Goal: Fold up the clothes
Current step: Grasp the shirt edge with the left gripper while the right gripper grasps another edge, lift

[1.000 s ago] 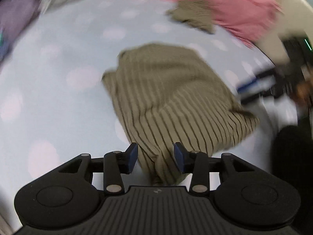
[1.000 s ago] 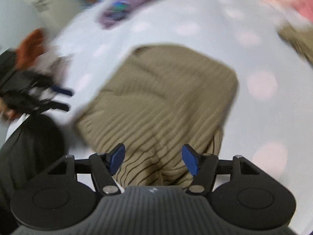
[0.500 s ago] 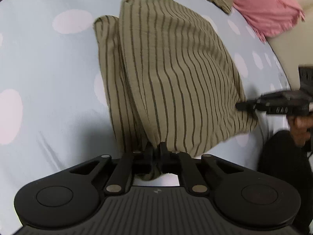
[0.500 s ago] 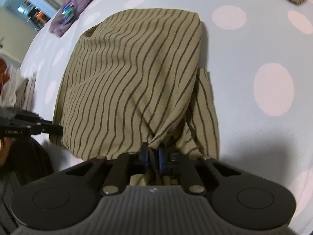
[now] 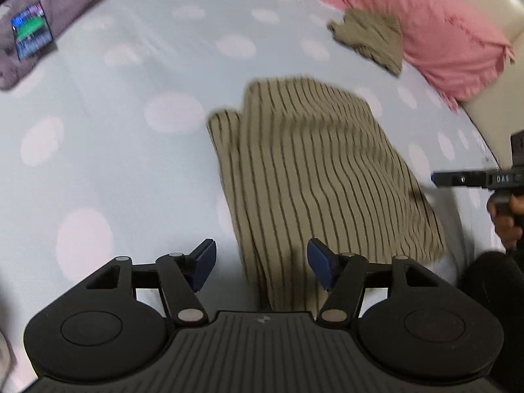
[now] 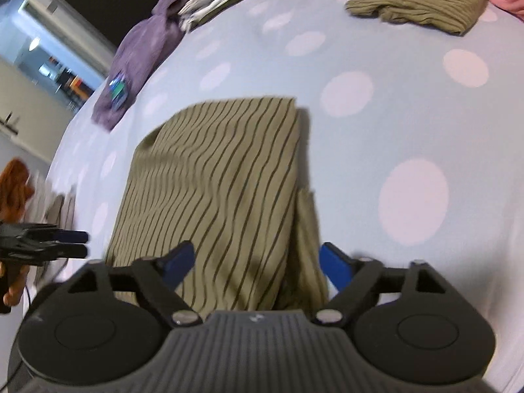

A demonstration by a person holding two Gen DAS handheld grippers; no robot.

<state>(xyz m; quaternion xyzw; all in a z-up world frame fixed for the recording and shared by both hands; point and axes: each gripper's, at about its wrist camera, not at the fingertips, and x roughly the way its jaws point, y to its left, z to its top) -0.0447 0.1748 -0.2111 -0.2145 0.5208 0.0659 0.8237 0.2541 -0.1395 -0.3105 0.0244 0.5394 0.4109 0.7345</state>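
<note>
striped olive garment (image 5: 314,177) folded, lying flat mid-bed near the front edge | left gripper (image 5: 262,267) jaws apart, empty, above its near hem | right gripper (image 6: 257,267) jaws spread, empty; seen side-on in the left view with lettering "DAS" | bedsheet (image 5: 131,150) pale blue, dotted | pink cloth (image 5: 425,32) far corner | purple garment (image 6: 140,55) far side

Bedroom: polka-dot bedsheet (image 5: 124,150) strewn with clothes (image 5: 425,29).

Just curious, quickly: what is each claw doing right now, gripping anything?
Left claw: open, holding nothing, above the striped shirt.
Right claw: open, holding nothing, above the same shirt.
</note>
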